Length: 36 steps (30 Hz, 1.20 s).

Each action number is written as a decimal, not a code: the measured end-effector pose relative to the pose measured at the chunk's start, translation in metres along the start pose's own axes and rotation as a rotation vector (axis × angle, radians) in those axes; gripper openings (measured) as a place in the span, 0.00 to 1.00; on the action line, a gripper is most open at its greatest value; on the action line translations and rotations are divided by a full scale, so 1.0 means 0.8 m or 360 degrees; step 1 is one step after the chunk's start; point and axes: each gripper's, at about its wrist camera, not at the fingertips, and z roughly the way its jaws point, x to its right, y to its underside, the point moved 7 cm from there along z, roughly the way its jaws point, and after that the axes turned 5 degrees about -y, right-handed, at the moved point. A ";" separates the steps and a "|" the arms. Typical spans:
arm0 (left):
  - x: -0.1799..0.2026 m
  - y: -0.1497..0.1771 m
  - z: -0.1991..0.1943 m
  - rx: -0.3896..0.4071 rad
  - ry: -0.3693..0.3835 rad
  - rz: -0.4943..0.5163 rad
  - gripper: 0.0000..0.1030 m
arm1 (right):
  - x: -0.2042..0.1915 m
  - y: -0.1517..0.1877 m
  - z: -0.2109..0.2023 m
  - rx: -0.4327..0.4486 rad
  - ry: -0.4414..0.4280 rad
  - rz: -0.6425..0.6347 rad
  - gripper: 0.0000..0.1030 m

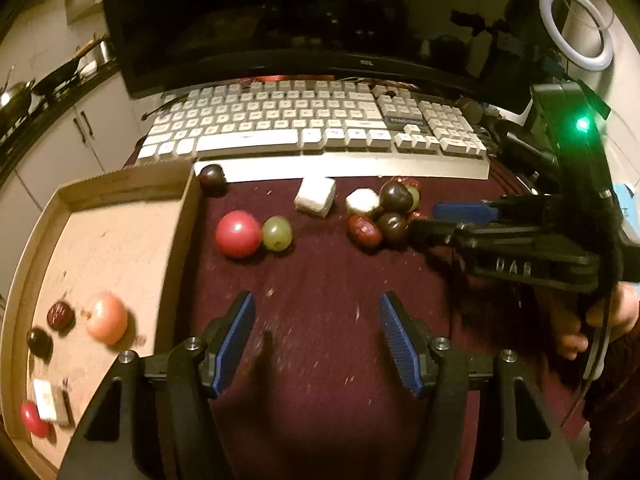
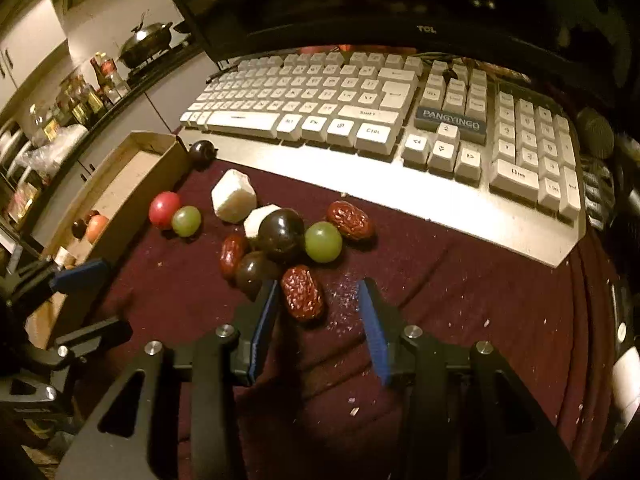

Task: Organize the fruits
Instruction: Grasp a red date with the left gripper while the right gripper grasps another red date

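The date (image 2: 302,293) lies on the bench at the near edge of the fruit pile, in front of the keyboard (image 2: 384,120). It looks light, wrinkled and slightly soft, so I judge a gentle pinch across its short middle best. The right tool (image 2: 318,320) is spread, tipped down, its left pad just beside the date. The left tool (image 1: 316,340) hovers spread beside the box (image 1: 120,240).

Left hand-held gripper (image 1: 316,340) open, right hand-held gripper (image 2: 318,320) open, low
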 end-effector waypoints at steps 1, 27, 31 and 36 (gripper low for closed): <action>0.003 -0.003 0.004 -0.0002 -0.0003 0.0002 0.62 | -0.003 0.000 0.002 0.0002 0.0005 -0.0015 0.41; 0.044 -0.045 0.065 -0.0069 -0.0108 0.0112 0.42 | 0.052 0.002 -0.019 0.0082 -0.0004 0.0318 0.21; 0.049 -0.048 0.067 -0.0074 -0.0088 0.0101 0.42 | 0.055 0.001 -0.023 0.0097 -0.0014 0.0342 0.21; 0.064 -0.039 0.063 -0.0057 -0.0035 0.0200 0.41 | 0.055 0.003 -0.023 0.0094 -0.0006 0.0349 0.21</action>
